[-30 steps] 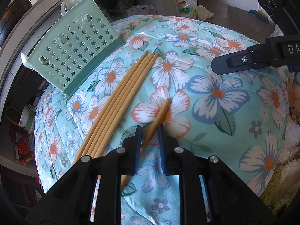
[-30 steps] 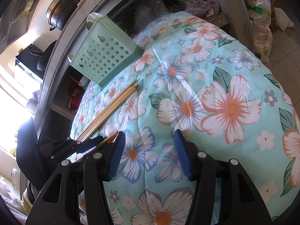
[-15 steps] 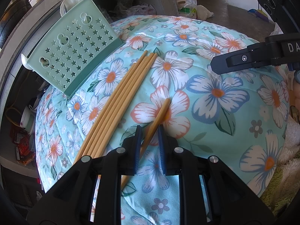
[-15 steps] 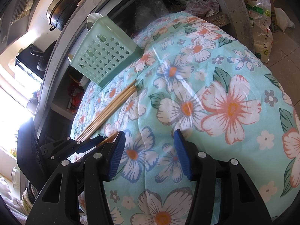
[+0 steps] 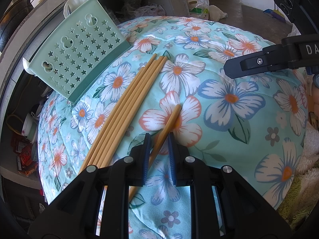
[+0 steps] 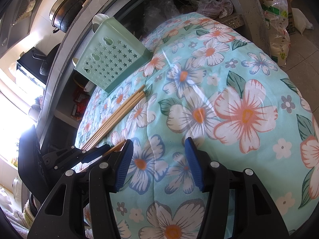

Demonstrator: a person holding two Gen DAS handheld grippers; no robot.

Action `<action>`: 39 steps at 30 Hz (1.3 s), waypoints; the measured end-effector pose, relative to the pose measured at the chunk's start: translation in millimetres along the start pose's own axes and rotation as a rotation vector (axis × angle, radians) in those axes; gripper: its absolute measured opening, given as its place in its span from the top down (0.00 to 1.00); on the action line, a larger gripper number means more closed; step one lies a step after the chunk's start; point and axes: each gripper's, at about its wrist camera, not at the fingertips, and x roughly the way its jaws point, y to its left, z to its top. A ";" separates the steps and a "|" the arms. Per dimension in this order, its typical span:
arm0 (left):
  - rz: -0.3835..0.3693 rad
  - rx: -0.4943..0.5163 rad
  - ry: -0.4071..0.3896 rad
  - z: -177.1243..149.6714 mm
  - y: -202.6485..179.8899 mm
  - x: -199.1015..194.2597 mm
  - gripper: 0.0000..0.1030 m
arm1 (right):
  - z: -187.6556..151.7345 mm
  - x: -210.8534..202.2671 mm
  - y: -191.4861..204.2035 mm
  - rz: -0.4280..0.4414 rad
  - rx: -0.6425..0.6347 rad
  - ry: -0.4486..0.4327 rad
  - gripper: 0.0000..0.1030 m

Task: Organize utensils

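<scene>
One loose chopstick (image 5: 166, 128) sits between the left gripper (image 5: 158, 137) pads, angled down, just right of the chopstick bundle (image 5: 127, 107); can't tell if it's pinched. Right gripper (image 6: 157, 145) hovers spread, empty.

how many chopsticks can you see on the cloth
6. Five lie side by side in a bundle on the floral cloth, tips toward the green basket. One separate chopstick sits between the left tool's fingers. None appears hidden.

Bright daylight, window glare left, sharp focus, fisheye-warped dark edges.
</scene>
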 end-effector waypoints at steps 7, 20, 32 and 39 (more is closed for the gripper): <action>0.004 0.002 0.000 0.9 -3.1 -0.9 0.85 | 0.1 -0.4 -0.9 0.000 0.001 0.000 0.49; 0.011 0.007 0.001 1.3 -4.9 -1.1 0.86 | 0.2 -1.0 -2.2 0.002 0.002 0.000 0.49; 0.017 0.013 0.002 1.4 -5.0 -1.2 0.86 | 0.4 -1.6 -3.3 0.003 0.003 -0.001 0.49; 0.020 0.014 0.002 2.0 -7.4 -1.7 0.86 | 0.4 -1.9 -4.1 0.003 0.003 0.000 0.49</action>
